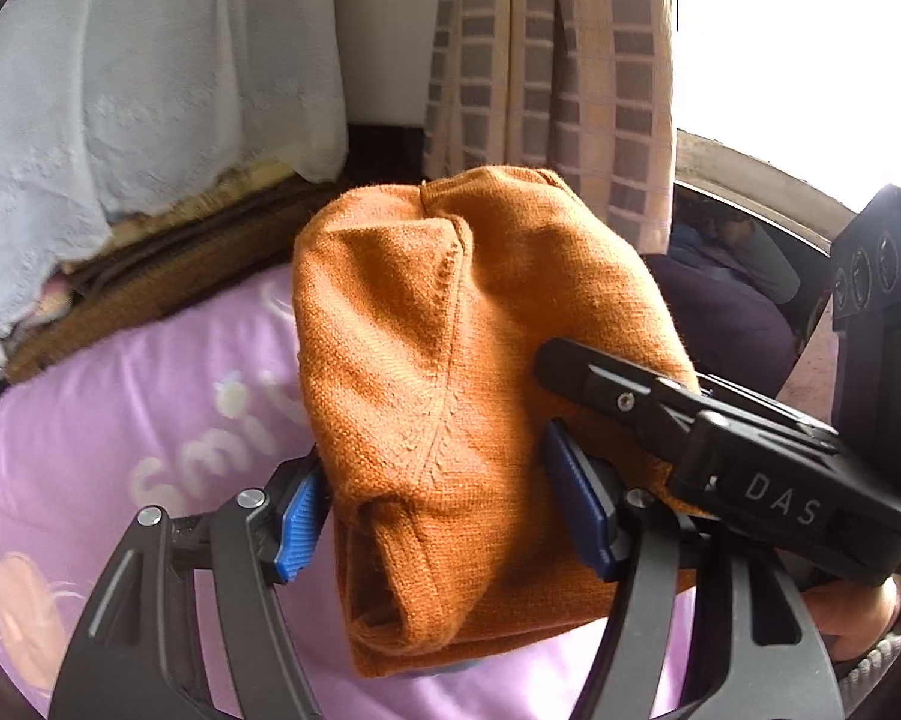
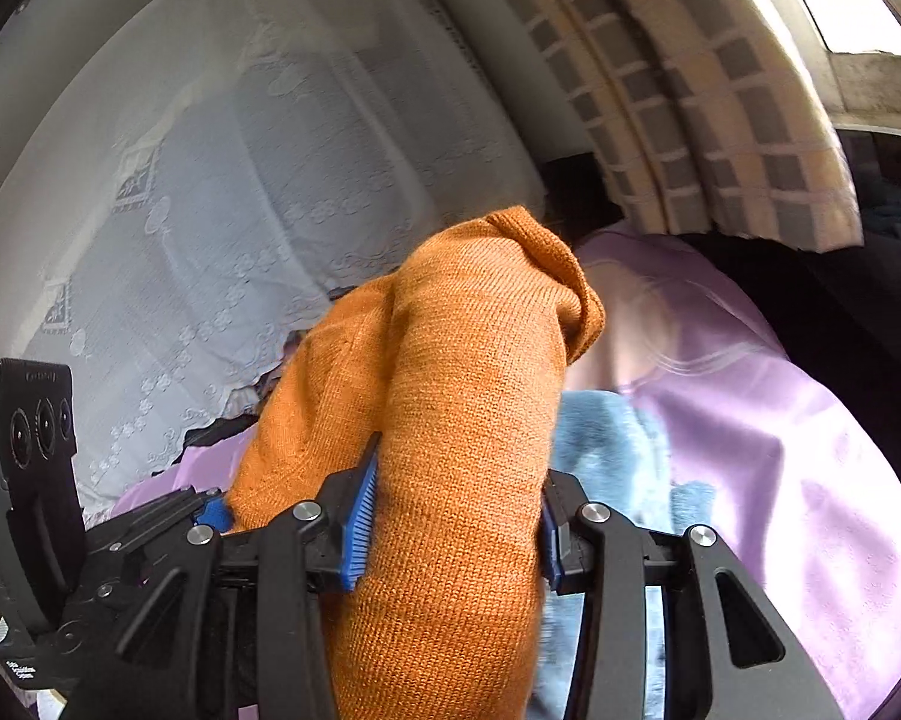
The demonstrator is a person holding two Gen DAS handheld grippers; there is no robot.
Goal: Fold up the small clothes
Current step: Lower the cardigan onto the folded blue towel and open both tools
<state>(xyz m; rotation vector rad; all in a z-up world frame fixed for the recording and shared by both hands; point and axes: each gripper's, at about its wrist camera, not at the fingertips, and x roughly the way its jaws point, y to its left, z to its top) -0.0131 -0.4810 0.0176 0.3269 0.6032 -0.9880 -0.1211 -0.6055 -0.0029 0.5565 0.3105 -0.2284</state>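
Two grippers close on one folded orange knit garment, each from its own side. Nearest in the left wrist view, the left gripper has its blue pads pressed against the two flanks of the bundle, so its jaws are clamped on the knit, which bulges up and forward between them with a raised seam running along its top. Just to the right, the right gripper reaches in from the side, its black finger lying across the garment's right edge. In the right wrist view, the right gripper likewise squeezes the orange garment between its blue pads, the cloth rising as a thick roll between the fingers and ending in a folded tip. At the lower left of that view the left gripper shows with its camera housing, touching the same bundle. Beneath the garment lies a lilac bedsheet printed with pale letters and a cartoon figure; a light blue fluffy cloth rests on it just beside the right gripper. Farther back, a white lace cover drapes over a stack of things, and a checked beige curtain hangs beside a bright window.
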